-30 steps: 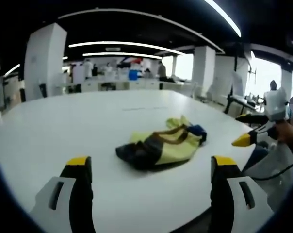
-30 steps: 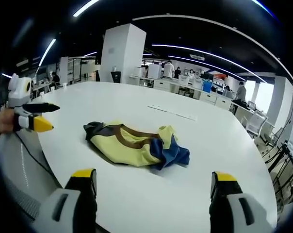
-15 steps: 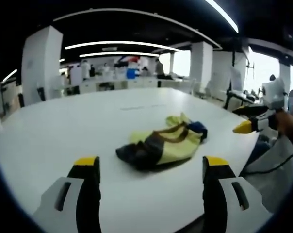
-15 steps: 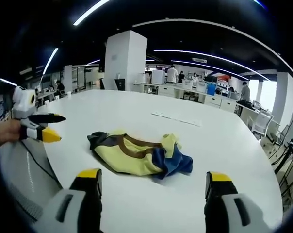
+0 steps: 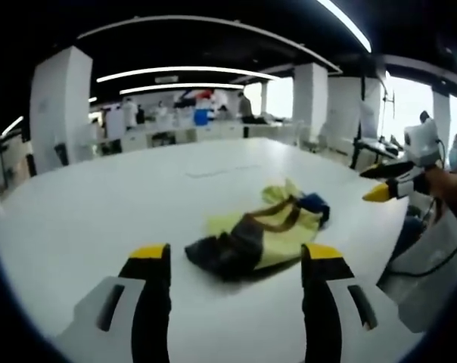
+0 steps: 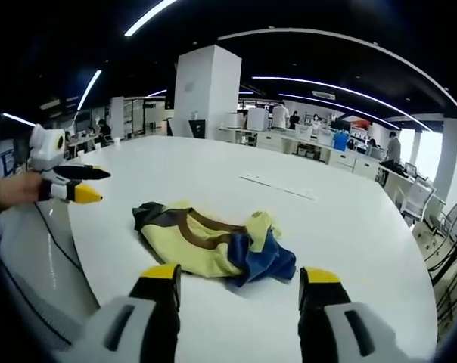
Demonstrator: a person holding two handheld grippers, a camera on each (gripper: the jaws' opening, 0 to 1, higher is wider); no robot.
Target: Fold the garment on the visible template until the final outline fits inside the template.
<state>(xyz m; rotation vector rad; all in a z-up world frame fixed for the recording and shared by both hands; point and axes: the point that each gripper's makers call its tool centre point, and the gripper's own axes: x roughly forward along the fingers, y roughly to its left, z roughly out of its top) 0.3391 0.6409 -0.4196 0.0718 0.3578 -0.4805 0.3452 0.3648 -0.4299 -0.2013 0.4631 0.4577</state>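
Broad white counter [image 5: 92,204] with a rounded edge, crumpled yellow, navy and brown garment [image 5: 259,234] lying bunched in a heap near its middle, a faint pale strip [image 6: 278,187] lying flat on the surface beyond the garment

Left gripper [image 5: 237,261] and right gripper [image 6: 239,283] both carry black jaws capped with yellow tips on pale grey slotted housings. A black cable [image 5: 433,261] trails at the lower right of the left gripper view.
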